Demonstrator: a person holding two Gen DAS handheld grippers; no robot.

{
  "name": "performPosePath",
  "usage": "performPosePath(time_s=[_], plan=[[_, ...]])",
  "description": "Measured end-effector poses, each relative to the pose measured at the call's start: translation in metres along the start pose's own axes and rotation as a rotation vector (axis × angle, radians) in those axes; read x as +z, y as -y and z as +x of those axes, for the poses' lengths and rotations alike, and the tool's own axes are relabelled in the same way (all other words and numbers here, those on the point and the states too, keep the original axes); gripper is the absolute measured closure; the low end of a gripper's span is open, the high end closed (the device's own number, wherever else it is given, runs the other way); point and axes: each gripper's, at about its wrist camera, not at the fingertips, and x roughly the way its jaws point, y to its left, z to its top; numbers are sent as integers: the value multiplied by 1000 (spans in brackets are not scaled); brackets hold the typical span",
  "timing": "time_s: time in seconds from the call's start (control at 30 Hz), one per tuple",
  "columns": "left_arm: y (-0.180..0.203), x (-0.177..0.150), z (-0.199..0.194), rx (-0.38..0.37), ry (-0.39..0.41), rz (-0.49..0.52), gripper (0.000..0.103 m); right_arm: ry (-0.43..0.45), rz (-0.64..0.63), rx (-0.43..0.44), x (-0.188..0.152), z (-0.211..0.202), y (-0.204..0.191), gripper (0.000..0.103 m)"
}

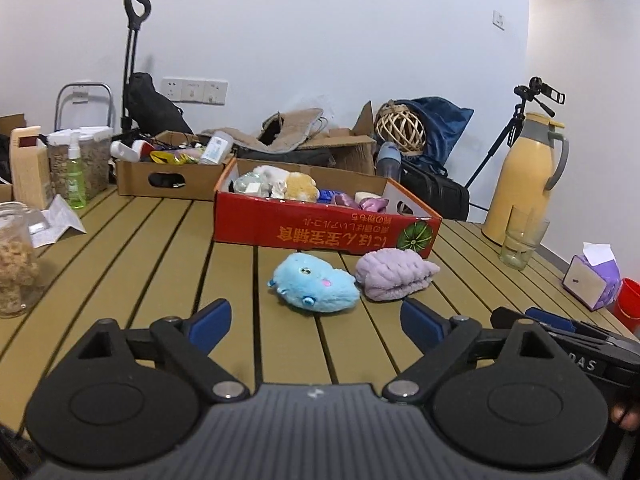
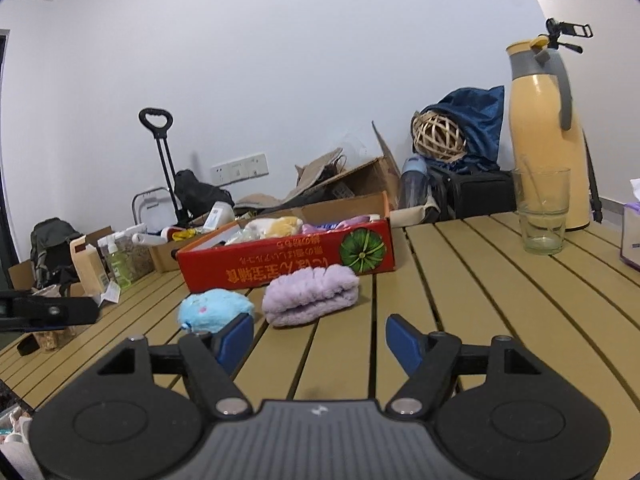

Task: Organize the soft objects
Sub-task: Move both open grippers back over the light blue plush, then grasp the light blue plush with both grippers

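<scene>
A light blue plush toy and a folded lilac fluffy cloth lie side by side on the slatted wooden table, just in front of a red cardboard box that holds several soft items. My left gripper is open and empty, a short way in front of the plush. My right gripper is open and empty, just in front of the lilac cloth, with the plush by its left finger. The red box also shows in the right wrist view.
A brown box of bottles, a green spray bottle and a cereal jar stand at the left. A yellow thermos, a drinking glass and a tissue box stand at the right. Bags and a trolley stand behind the table.
</scene>
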Motion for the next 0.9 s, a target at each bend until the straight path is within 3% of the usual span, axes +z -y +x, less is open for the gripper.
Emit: performPosePath(time_s=[0.1, 0.17, 0.37, 0.4, 0.5, 0.63, 0.9], plan=[[-5, 7, 28, -17, -18, -33, 11, -53, 10, 59, 8, 12, -7, 33], [-14, 15, 53, -22, -37, -81, 18, -93, 18, 113, 17, 27, -14, 36], [-46, 42, 127, -94, -93, -180, 49, -241, 104, 241, 37, 101, -30, 48], [-52, 43, 137, -119, -108, -214, 57, -267, 108, 247, 36, 118, -35, 54], [-69, 30, 158, -189, -192, -329, 69, -317, 155, 251, 29, 152, -39, 65], [-73, 23, 157, -220, -203, -362, 69, -343, 288, 293, 21, 169, -31, 66], [-78, 23, 152, -235, -218, -398, 71, -324, 303, 323, 16, 174, -32, 70]])
